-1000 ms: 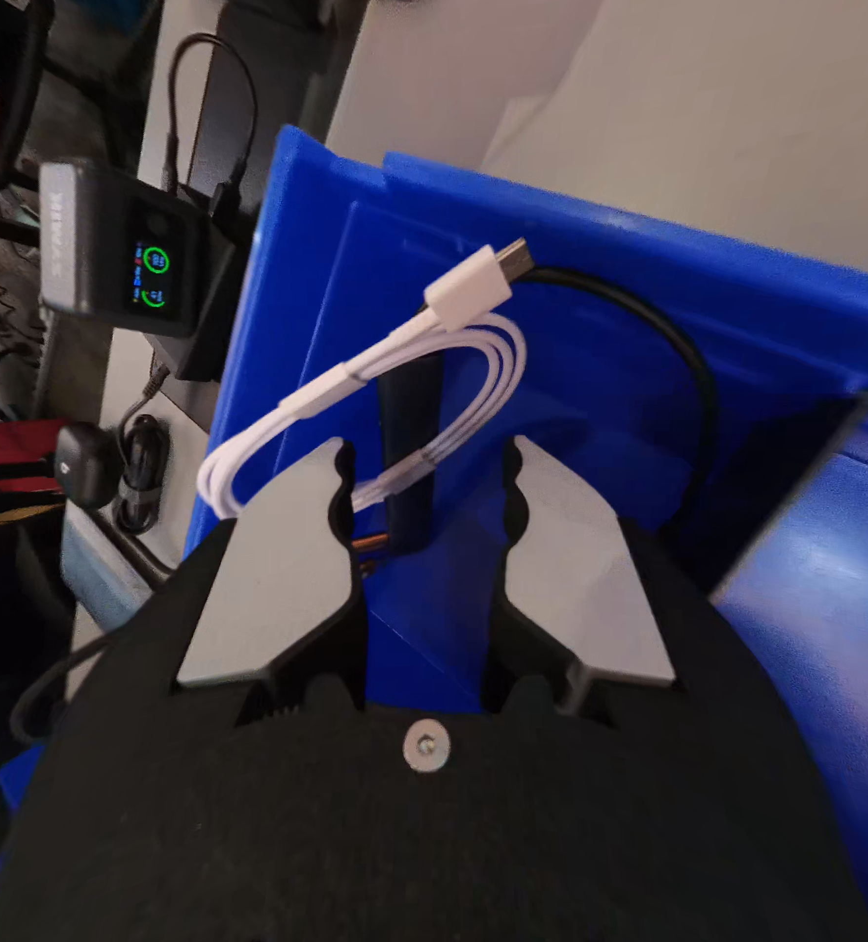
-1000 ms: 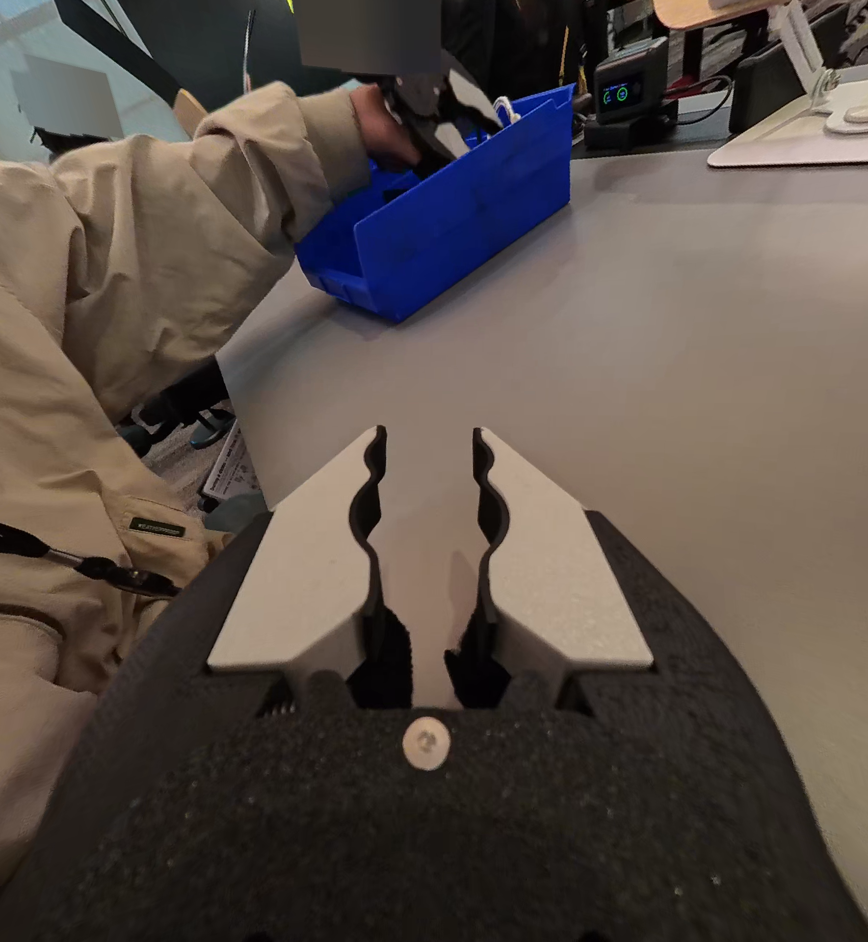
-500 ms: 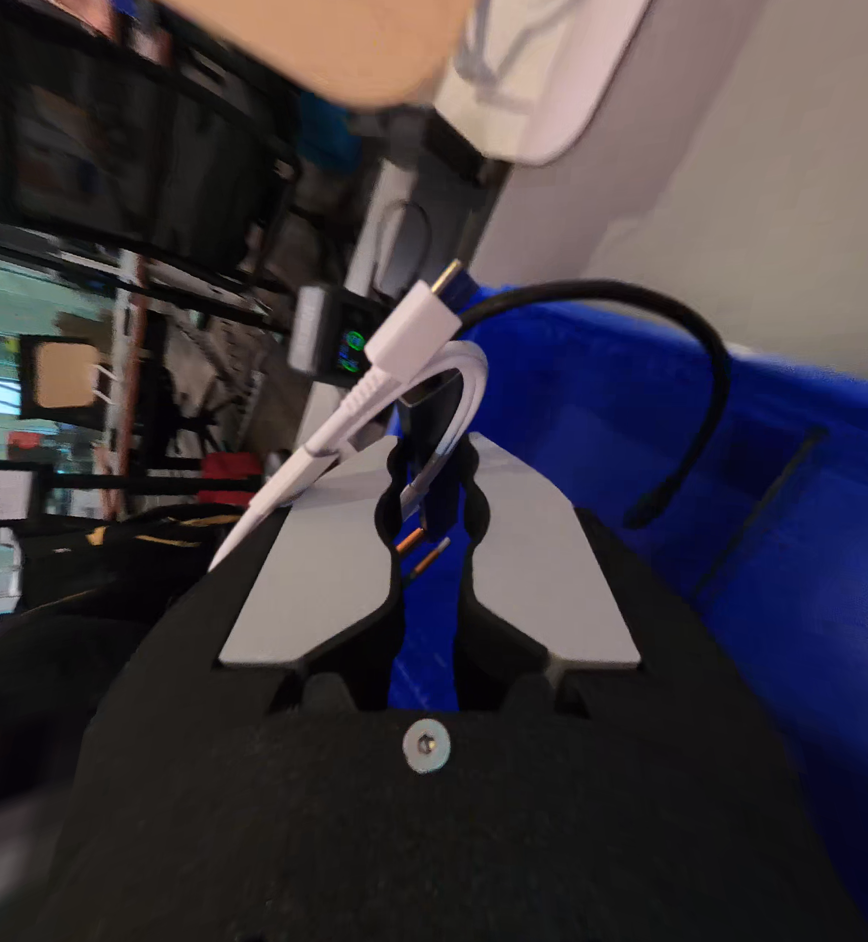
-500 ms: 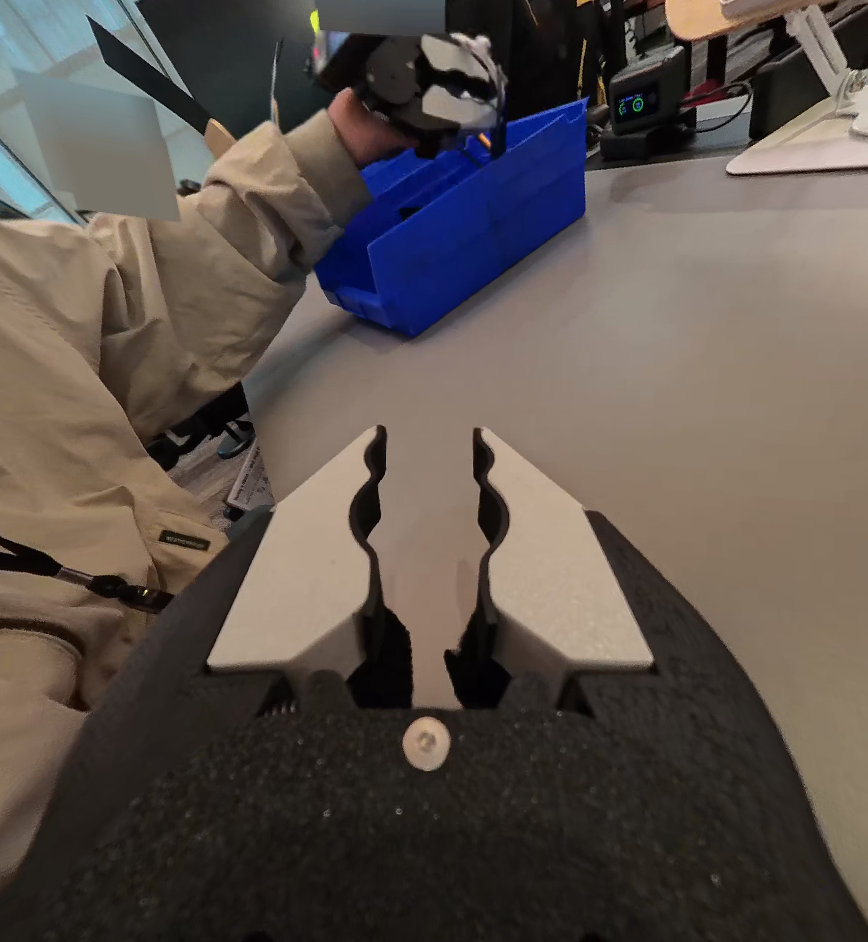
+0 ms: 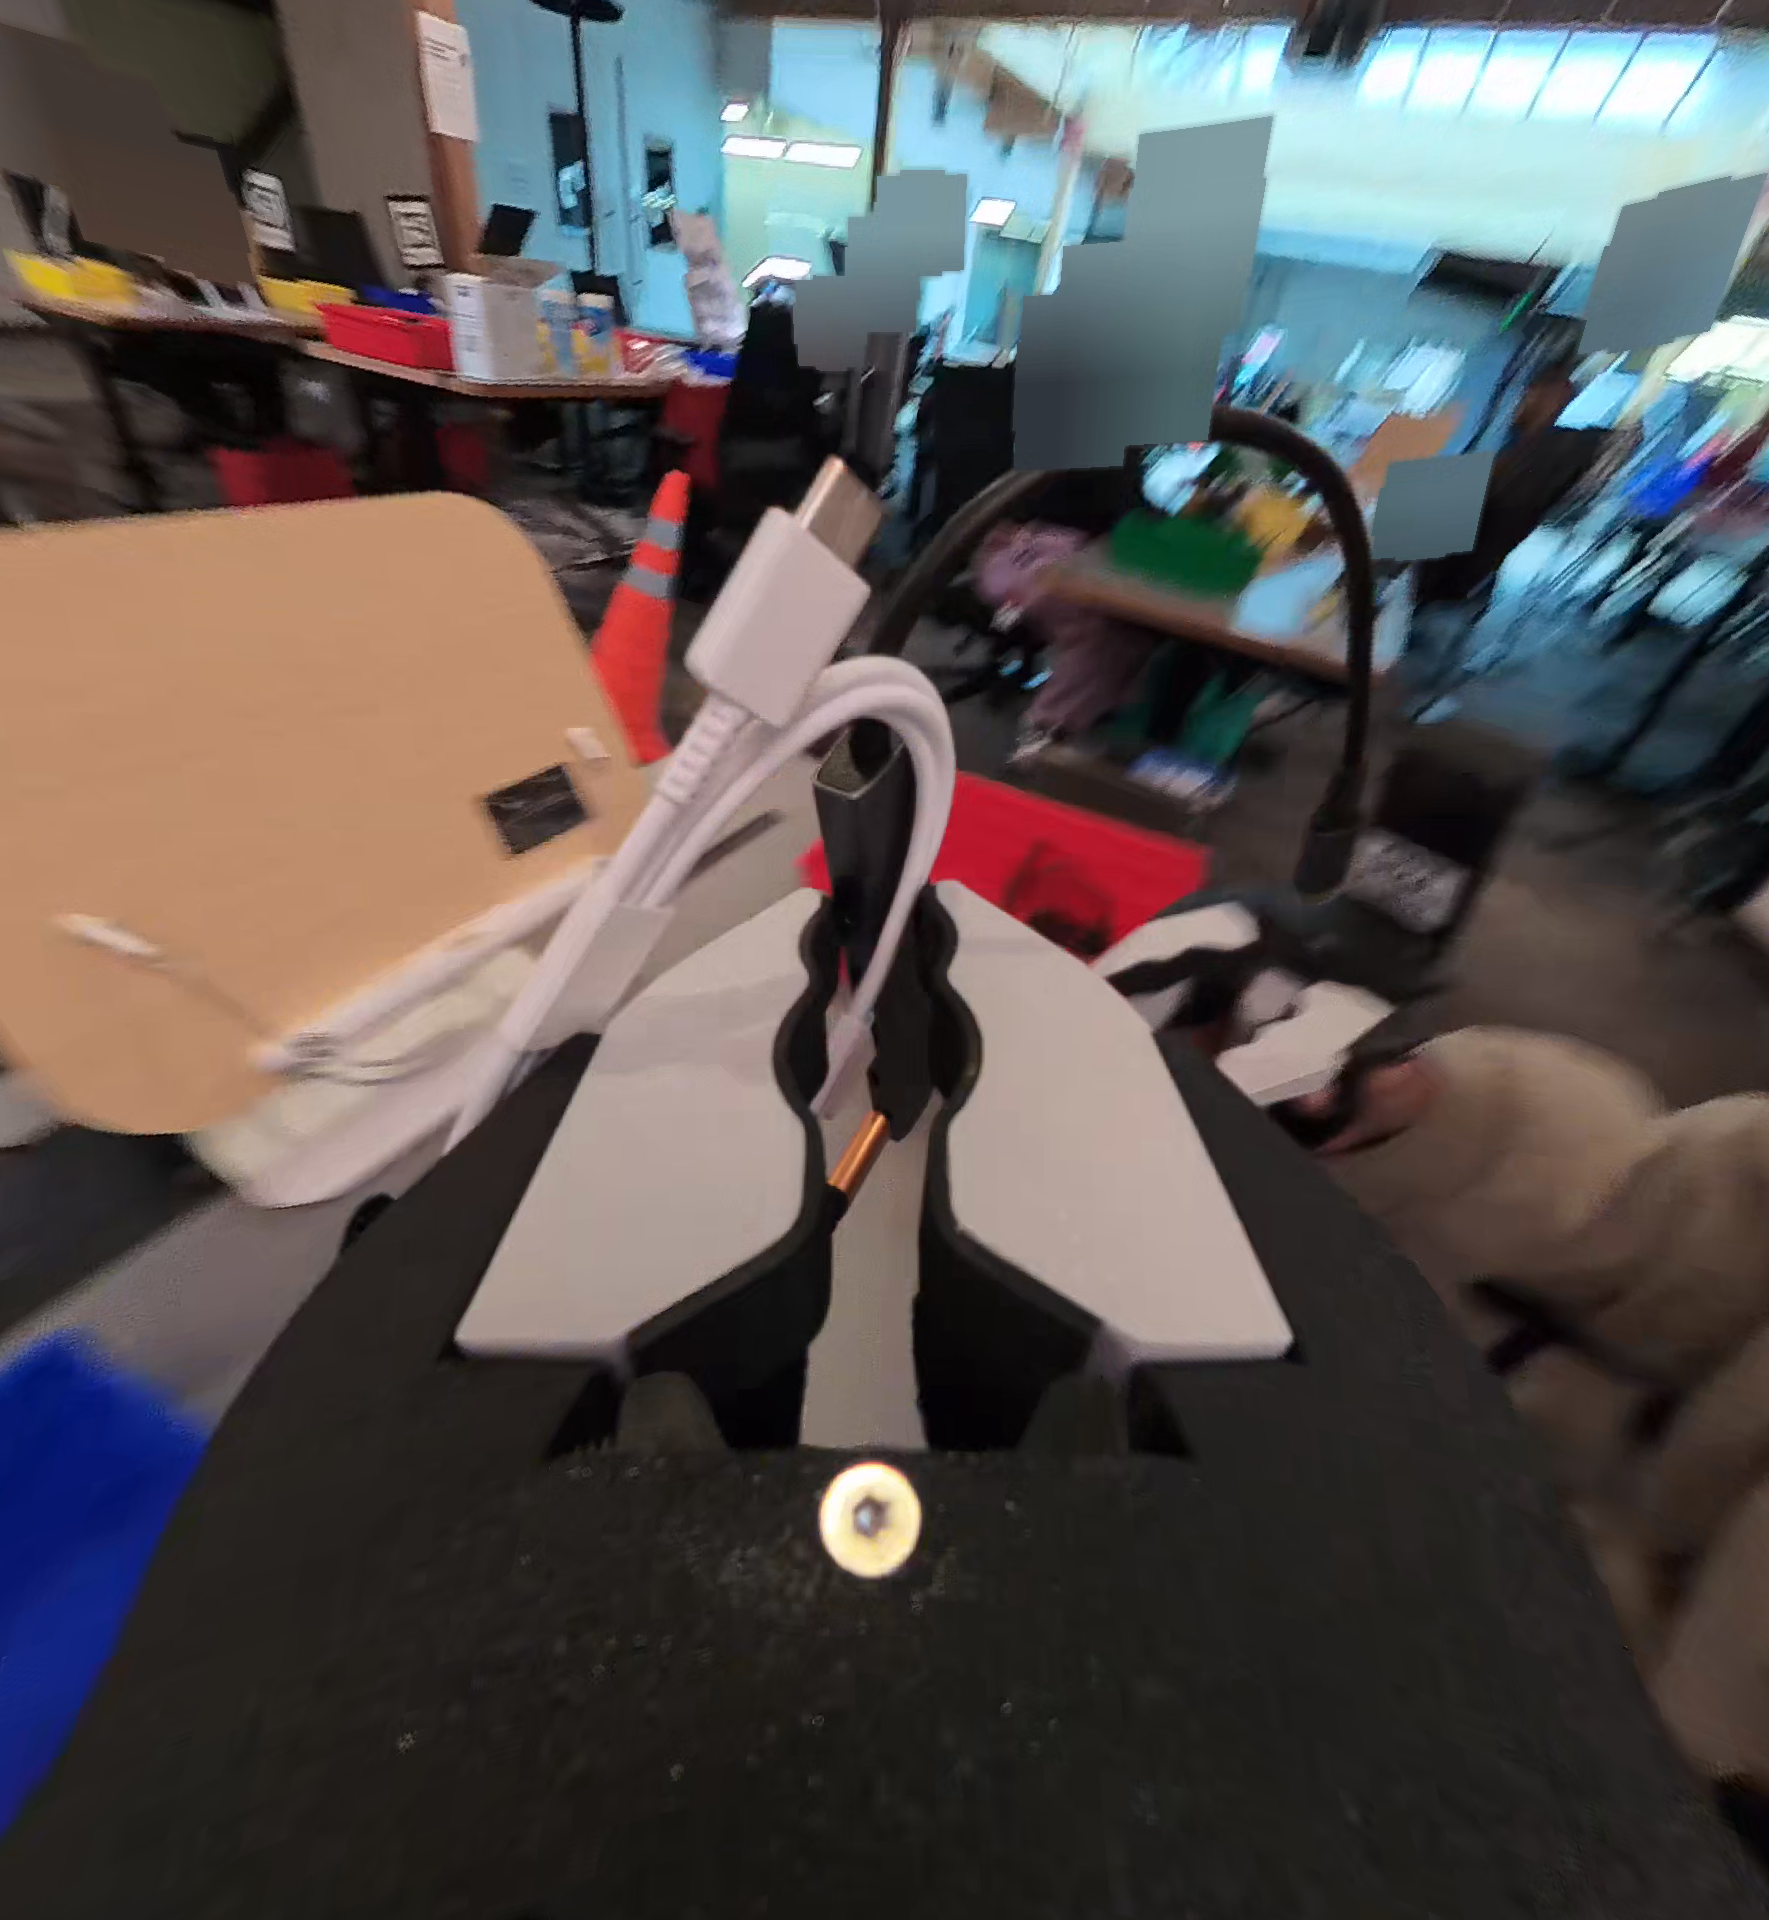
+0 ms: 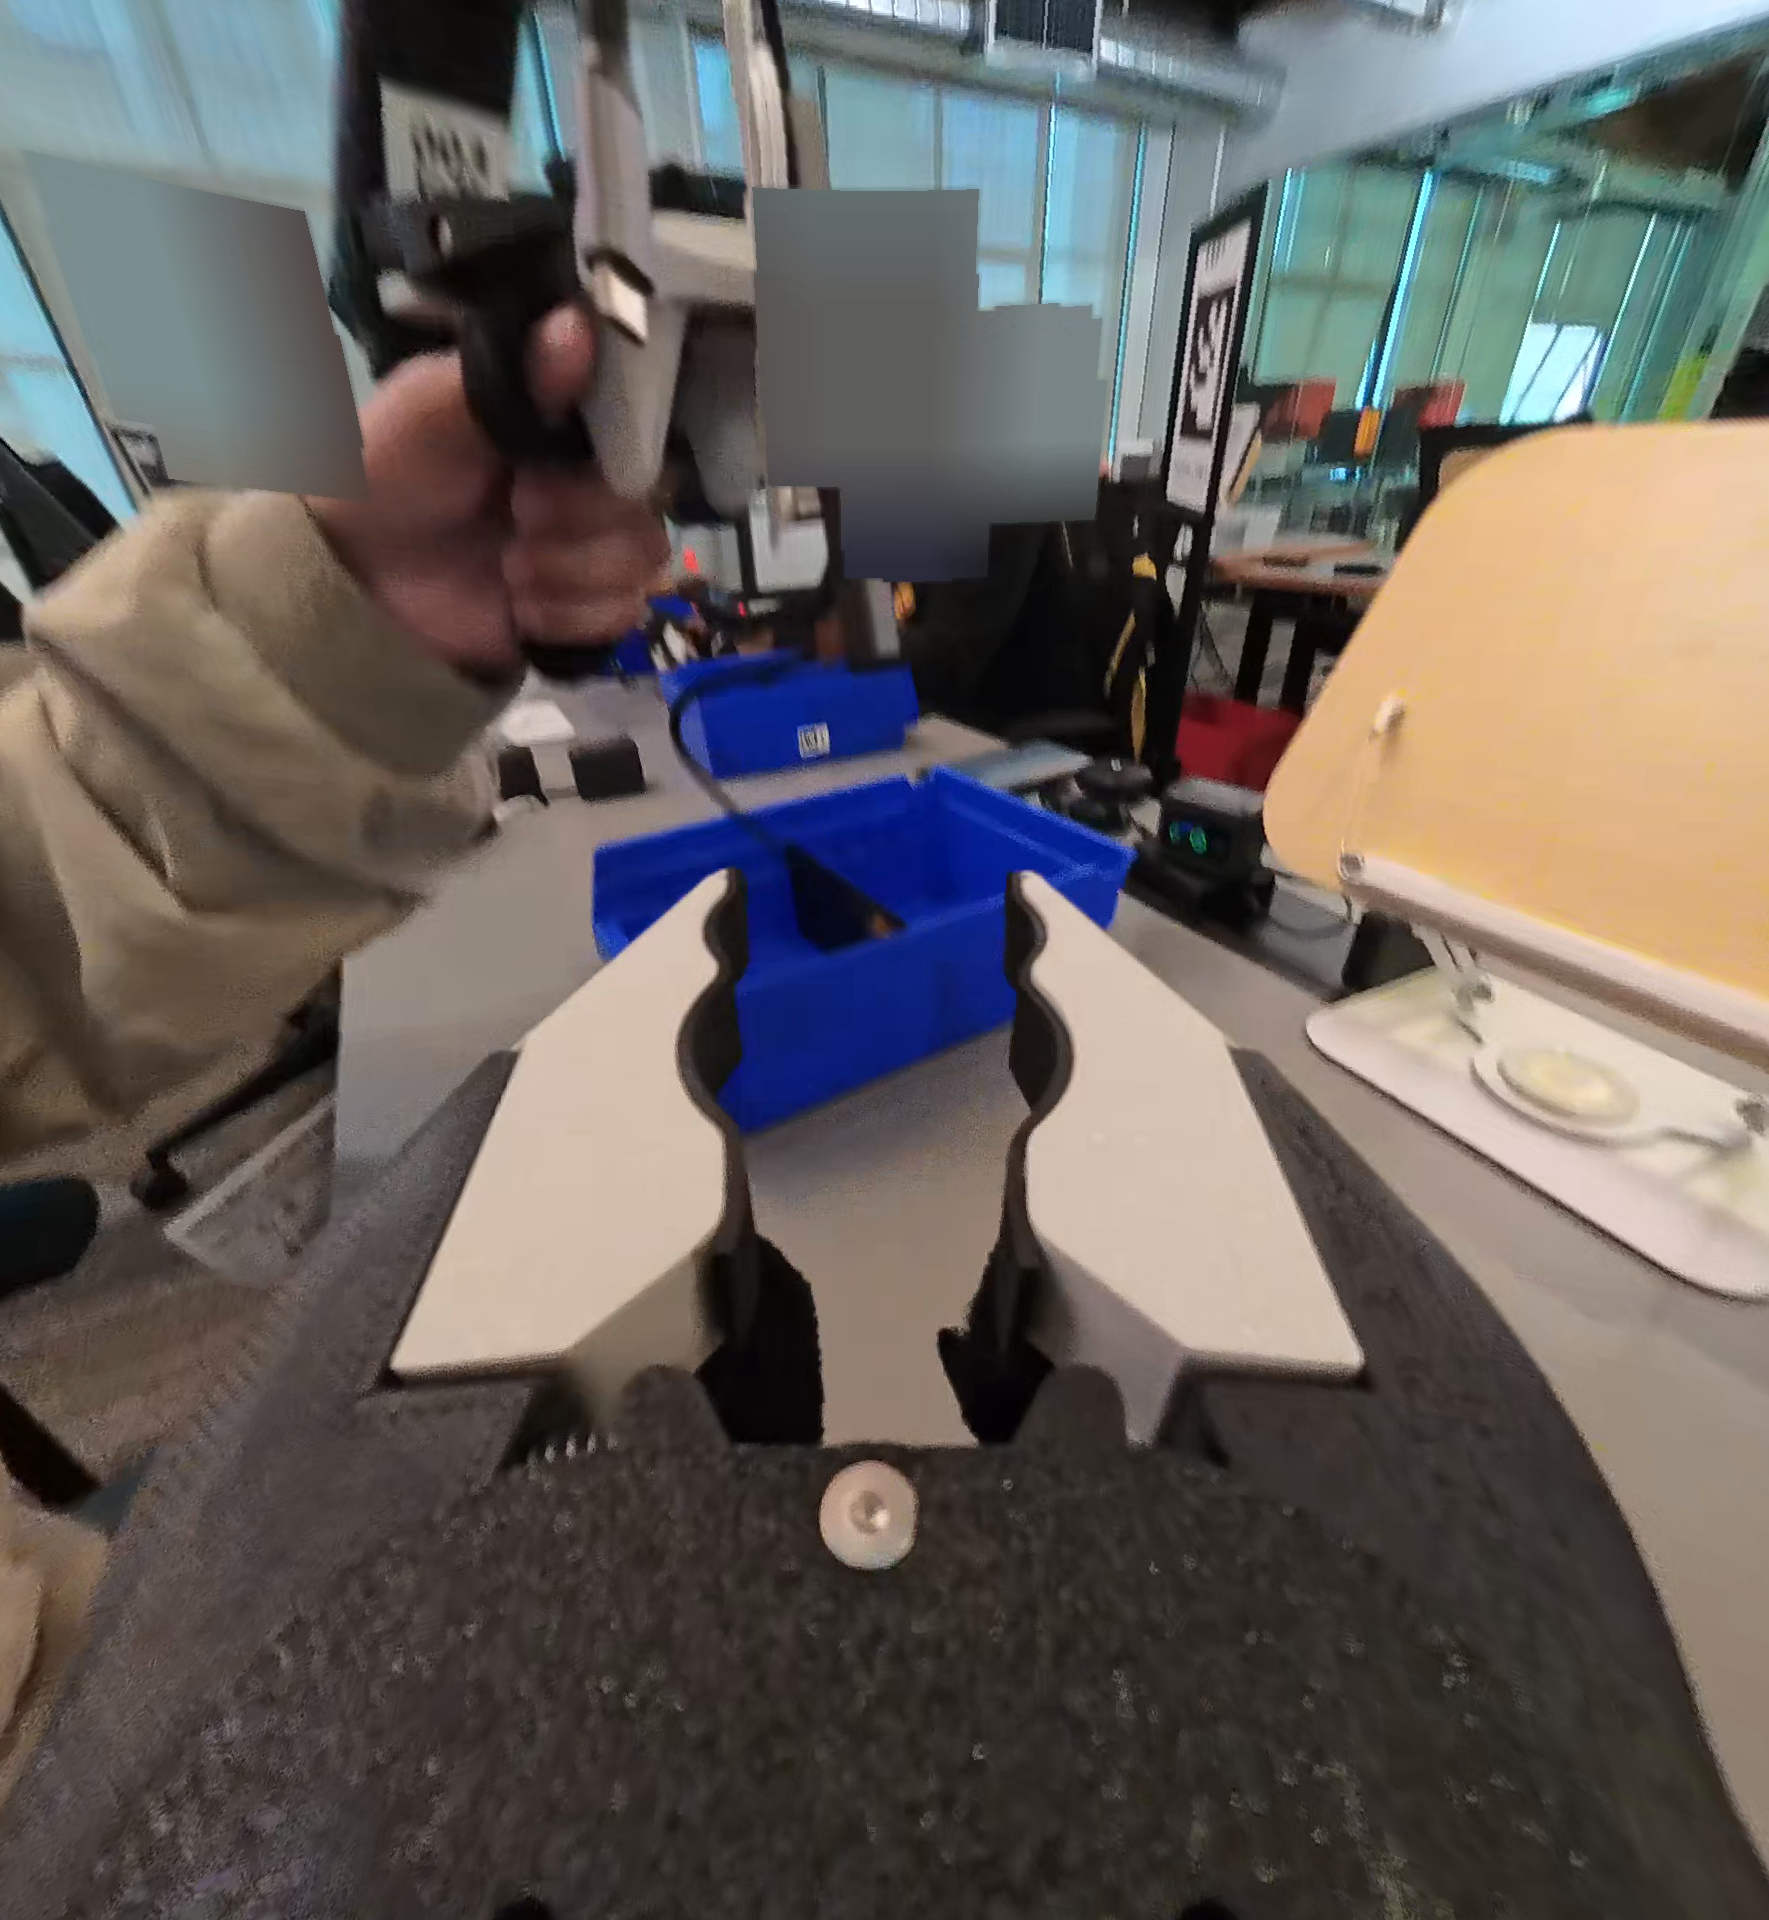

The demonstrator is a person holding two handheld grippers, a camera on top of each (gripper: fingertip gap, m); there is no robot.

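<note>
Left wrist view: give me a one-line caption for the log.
Left hand-held gripper shut on a bundled white cable and a black adapter, raised in the air.

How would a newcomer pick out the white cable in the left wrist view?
Start at the left gripper, jaws nearly shut. Pinched between them stands a bundled white charging cable, looped beside a black rectangular plug. Only it ends in a white connector with a metal tip.
</note>
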